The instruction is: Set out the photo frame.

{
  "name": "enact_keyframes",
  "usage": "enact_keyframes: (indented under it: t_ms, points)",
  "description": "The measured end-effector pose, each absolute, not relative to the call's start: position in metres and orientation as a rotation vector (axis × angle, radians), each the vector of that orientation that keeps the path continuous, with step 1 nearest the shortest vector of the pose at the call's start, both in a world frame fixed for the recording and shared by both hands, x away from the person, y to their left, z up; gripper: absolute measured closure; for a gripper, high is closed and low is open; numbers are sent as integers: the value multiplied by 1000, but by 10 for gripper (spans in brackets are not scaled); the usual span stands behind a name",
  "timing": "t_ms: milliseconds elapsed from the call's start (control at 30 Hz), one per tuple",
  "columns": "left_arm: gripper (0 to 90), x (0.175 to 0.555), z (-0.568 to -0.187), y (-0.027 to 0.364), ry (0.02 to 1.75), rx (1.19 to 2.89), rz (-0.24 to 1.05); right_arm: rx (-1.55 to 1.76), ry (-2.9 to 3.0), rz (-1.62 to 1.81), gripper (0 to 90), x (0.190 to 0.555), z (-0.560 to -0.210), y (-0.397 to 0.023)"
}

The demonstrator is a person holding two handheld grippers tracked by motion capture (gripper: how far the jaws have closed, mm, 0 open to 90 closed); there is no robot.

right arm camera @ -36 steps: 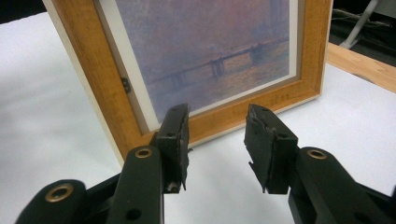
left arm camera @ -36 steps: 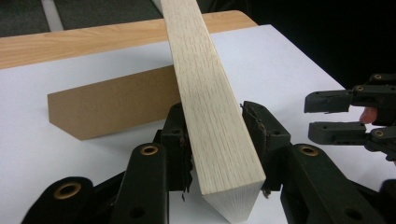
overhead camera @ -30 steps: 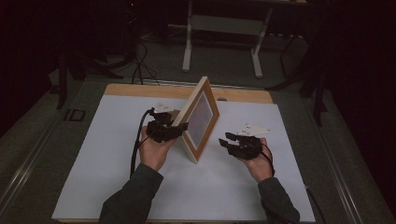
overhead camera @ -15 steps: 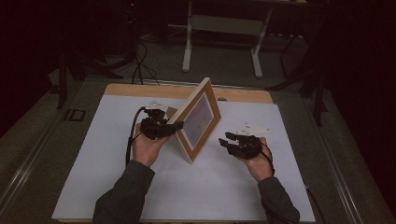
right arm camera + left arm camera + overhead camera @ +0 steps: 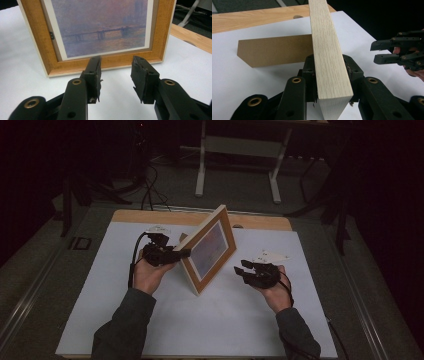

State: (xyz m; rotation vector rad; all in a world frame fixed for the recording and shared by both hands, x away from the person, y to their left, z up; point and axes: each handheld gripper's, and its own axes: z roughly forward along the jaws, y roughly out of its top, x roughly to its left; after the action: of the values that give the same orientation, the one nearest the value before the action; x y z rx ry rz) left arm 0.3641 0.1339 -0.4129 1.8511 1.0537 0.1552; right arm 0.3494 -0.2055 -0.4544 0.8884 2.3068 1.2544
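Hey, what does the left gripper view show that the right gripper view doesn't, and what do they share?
Left gripper view alone: the left gripper with its jaws on either side of the picture frame's pale wooden edge, the brown stand panel behind the frame, and the other gripper farther off at the right.

Right gripper view alone: the frame's front with its hazy bridge painting, and the right gripper open, short of the frame.

Both: the frame and the white table cover.
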Motion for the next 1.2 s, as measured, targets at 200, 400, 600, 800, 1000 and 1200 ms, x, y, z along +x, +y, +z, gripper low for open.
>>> enact_keyframes:
  t_ms: [200,400,600,800,1000,1200]
  points:
    - [701,365,-413,139,1028,1865,141,889,2310,1245,588,351,-452,-204]
    - [705,367,-414,148,1007,1861,99,885,2304,1245,588,353,-448,-204]
    - [707,369,-414,152,982,1858,64,882,2301,1242,589,355,-447,-204]
    - [709,370,-414,152,953,1867,42,881,2297,1241,591,358,-444,-203]
    - [710,373,-415,153,934,1872,29,872,2289,1231,591,364,-435,-201]
    - [710,375,-413,151,899,1900,25,872,2276,1214,591,373,-427,-202]
